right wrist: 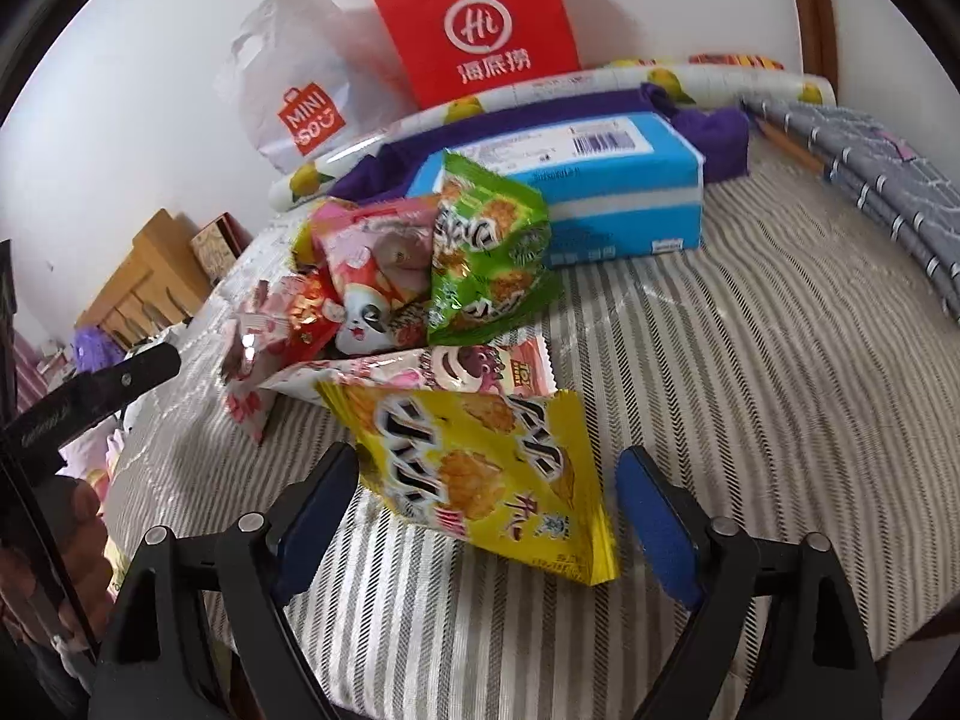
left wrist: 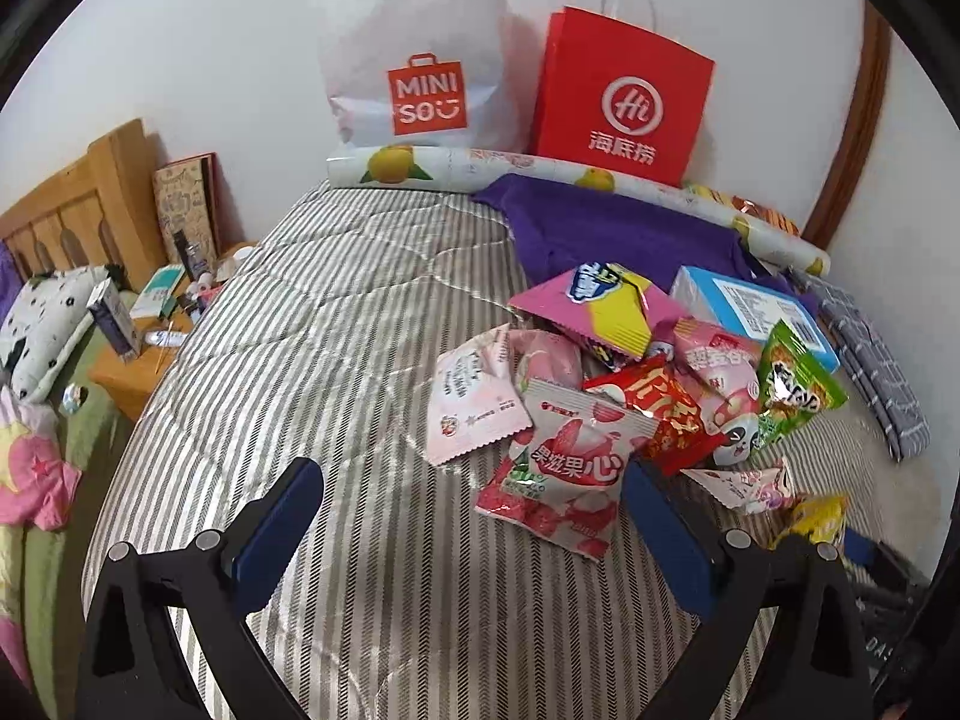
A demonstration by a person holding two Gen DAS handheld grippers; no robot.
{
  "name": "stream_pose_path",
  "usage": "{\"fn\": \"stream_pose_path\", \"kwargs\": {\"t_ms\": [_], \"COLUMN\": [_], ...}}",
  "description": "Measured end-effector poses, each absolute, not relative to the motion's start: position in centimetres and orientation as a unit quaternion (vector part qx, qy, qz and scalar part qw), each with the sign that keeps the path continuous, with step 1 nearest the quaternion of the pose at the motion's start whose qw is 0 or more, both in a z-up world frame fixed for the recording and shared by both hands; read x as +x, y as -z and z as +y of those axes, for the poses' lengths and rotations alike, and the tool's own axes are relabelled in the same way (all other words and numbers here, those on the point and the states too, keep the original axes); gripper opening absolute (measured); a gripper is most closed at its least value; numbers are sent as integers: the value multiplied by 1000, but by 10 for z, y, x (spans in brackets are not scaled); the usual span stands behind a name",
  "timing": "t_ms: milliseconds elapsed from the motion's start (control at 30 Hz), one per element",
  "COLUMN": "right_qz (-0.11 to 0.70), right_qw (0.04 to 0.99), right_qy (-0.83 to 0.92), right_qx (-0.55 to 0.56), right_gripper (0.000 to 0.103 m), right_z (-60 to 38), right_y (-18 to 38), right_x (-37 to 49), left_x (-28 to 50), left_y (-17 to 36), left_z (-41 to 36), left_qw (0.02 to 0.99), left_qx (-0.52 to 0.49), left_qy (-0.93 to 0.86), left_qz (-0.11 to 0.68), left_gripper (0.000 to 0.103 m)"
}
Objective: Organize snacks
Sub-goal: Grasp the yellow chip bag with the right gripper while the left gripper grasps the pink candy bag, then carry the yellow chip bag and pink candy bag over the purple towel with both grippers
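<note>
both the left gripper [left wrist: 474, 510] and right gripper [right wrist: 486, 498] tilt downward, jaws spread wide apart.

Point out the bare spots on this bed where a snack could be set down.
Free: the striped cover left of the snack pile, back to the white bag; also the stretch between blue box and grey notebooks. Crowded: the pile, and the back edge by the red bag.
</note>
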State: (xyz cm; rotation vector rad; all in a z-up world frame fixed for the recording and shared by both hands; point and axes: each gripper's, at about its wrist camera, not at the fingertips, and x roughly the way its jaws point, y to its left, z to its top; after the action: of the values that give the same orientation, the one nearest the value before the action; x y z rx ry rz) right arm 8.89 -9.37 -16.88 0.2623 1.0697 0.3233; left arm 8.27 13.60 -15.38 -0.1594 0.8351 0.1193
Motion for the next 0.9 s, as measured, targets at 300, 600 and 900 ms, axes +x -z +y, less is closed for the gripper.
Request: {"fn": "stream_pose_path", "kwargs": {"t_ms": [300,600,900], "right_qz": [482,448,446], "right_qw": [858,880,880], "right_qy": [-158,-135,-115], "right_qx": [87,83,115], "right_gripper": [64,64,64], "right_z": [-94,-124,-155], "right_y": [163,143,146], "right_x": [85,82,88], "left_x": [99,118,127], "left_y": [174,199,193], "left_z": [117,107,101], "left_qw": [901,890,890], "left_qx": [-57,-44,-16], "left_qy": [-24,-18,-26], "left_qz": [429,454,455], "left_gripper": [100,100,63]}}
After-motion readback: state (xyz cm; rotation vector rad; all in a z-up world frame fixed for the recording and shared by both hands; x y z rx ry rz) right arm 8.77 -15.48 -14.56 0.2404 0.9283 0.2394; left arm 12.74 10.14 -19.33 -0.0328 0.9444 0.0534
